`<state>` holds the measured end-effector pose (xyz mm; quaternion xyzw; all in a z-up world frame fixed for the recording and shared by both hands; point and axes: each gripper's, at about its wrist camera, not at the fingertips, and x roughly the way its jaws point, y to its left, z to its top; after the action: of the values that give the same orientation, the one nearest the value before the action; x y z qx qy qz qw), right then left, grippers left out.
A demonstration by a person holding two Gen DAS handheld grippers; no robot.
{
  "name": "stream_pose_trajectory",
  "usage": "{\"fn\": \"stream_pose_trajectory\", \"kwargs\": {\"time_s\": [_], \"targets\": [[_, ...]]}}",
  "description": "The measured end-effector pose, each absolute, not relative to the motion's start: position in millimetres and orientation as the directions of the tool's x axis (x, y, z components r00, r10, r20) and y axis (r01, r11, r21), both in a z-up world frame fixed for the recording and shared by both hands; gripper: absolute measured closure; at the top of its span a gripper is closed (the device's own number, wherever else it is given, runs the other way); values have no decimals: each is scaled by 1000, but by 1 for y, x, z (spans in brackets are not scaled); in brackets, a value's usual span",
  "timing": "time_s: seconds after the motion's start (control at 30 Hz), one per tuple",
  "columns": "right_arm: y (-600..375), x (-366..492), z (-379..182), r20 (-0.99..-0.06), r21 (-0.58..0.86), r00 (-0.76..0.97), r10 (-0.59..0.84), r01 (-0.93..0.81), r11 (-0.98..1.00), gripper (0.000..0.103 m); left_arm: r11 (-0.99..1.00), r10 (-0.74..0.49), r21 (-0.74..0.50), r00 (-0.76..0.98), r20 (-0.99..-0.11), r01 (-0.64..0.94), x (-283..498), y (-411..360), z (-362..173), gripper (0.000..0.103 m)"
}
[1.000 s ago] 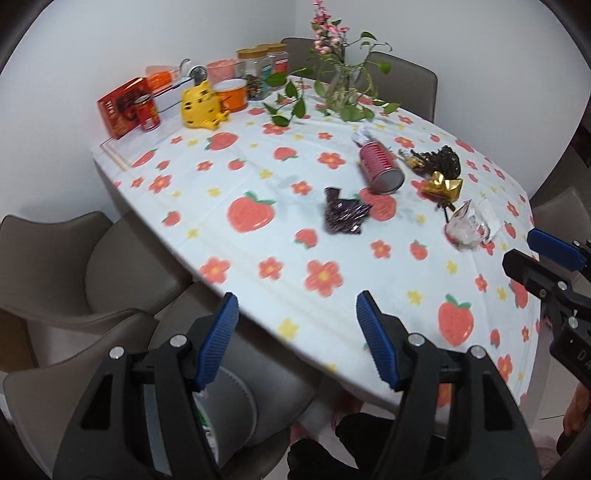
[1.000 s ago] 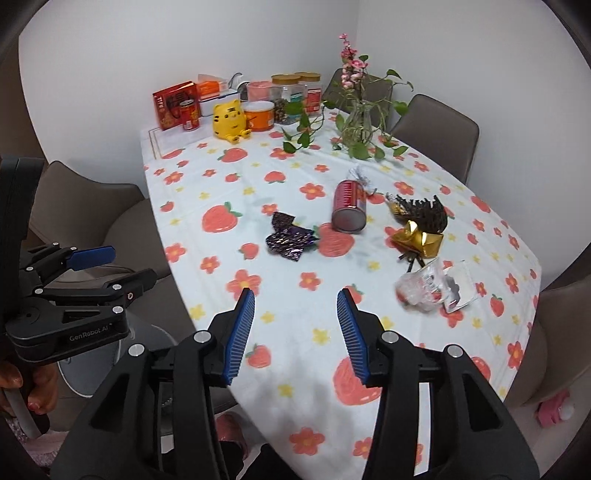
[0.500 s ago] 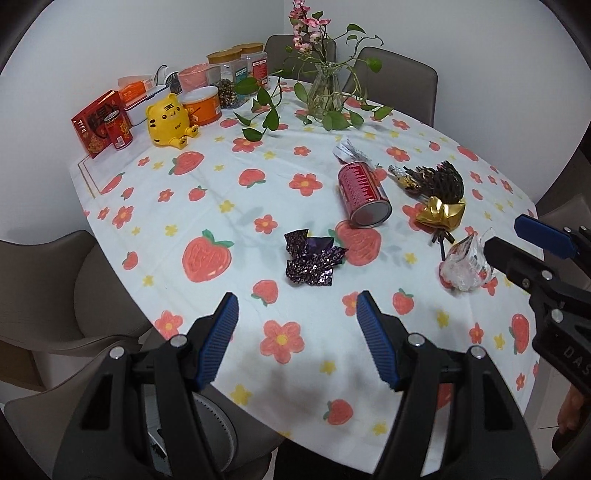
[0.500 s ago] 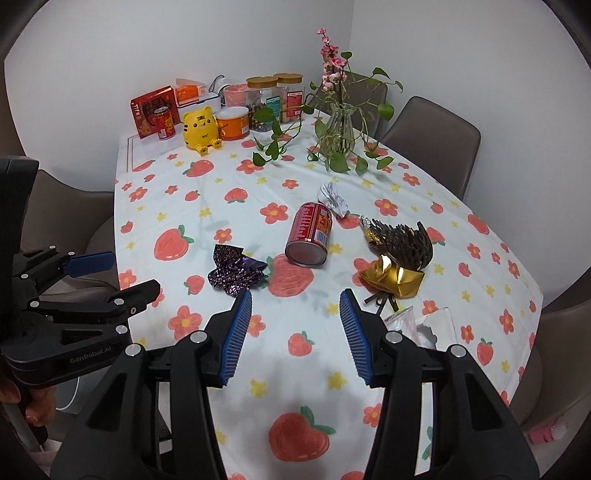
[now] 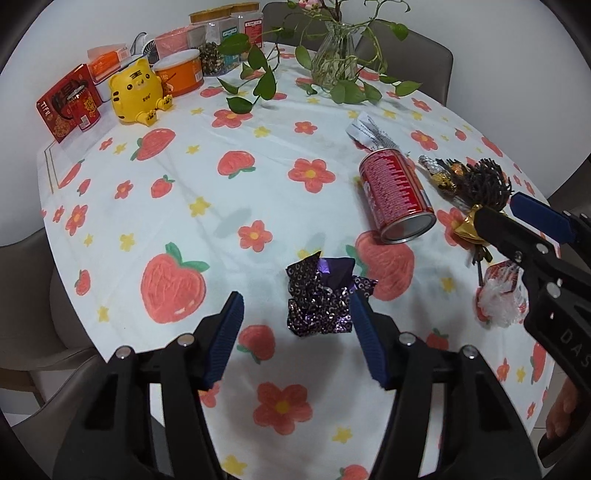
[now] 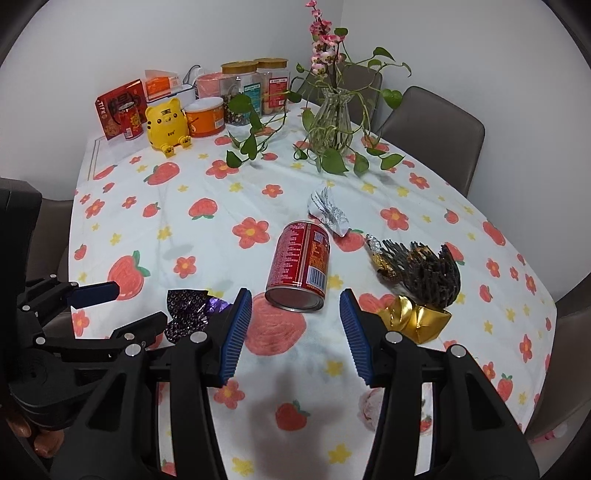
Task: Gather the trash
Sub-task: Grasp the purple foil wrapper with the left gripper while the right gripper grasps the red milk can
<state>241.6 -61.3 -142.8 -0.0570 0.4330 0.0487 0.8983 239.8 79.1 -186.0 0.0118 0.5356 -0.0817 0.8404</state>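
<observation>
Left wrist view: worktop (image 5: 258, 184) under a white cloth printed with strawberries and flowers. Far left – red box (image 5: 61, 107) with a small red can (image 5: 85, 110) in front of it, then a yellow tiger figure (image 5: 136, 90), an orange tub (image 5: 179, 75), lidded jars (image 5: 221, 33), a glass vase (image 5: 336, 55) with trailing green leaves.

Left tongs (image 5: 295, 325) hang over the near part of the cloth, jaws partly open and just been closing. Crumpled purple wrapper (image 5: 319, 299) sits between the blue pads, closer to the right pad; no pad presses on it that I can see – nothing gripped.

Further right: crumpled white paper (image 5: 369, 134), red tin can (image 5: 397, 195) lying on its side with the open end toward the camera, a dark spiky wrapper (image 5: 480, 182), a gold foil piece (image 5: 467, 229), a clear plastic wrapper (image 5: 498, 299) at the near right edge, partly behind the other tool.

Right wrist view: right tongs (image 6: 295, 325) about half open, empty, hovering just short of the can's (image 6: 301, 269) open end. Purple wrapper (image 6: 188, 310) to their left, partly hidden by the left tool (image 6: 96, 306). Gold foil (image 6: 417, 315) just right of the right pad, spiky wrapper (image 6: 428, 273) behind it, white paper (image 6: 328, 212) beyond the can. Grey chairs (image 6: 432, 129) at the far side.
</observation>
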Motion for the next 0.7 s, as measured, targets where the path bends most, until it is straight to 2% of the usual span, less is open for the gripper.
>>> {"fn": "stream_pose_trajectory", "kwargs": {"time_s": [0.1, 0.17, 0.43, 0.47, 0.6, 0.7], "targets": [[-61, 255, -152, -785, -57, 619, 34, -128, 990, 55, 985, -139, -89, 384, -913, 146, 251, 80, -201, 57], [-61, 262, -157, -788, -53, 615, 33, -122, 991, 55, 984, -147, -98, 364, -919, 150, 256, 79, -210, 60], [-59, 280, -175, -807, -47, 589, 28, -111, 993, 55, 980, -161, -112, 322, -933, 163, 272, 75, -237, 60], [-58, 281, -177, -809, -47, 587, 27, -111, 993, 55, 980, -163, -115, 320, -933, 164, 273, 75, -239, 68], [-58, 287, -181, -815, -44, 579, 26, -107, 993, 55, 979, -166, -117, 322, -932, 166, 278, 76, -243, 89], [-58, 293, -182, -816, -41, 578, 27, -103, 994, 53, 979, -174, -124, 339, -925, 164, 282, 78, -241, 93]]}}
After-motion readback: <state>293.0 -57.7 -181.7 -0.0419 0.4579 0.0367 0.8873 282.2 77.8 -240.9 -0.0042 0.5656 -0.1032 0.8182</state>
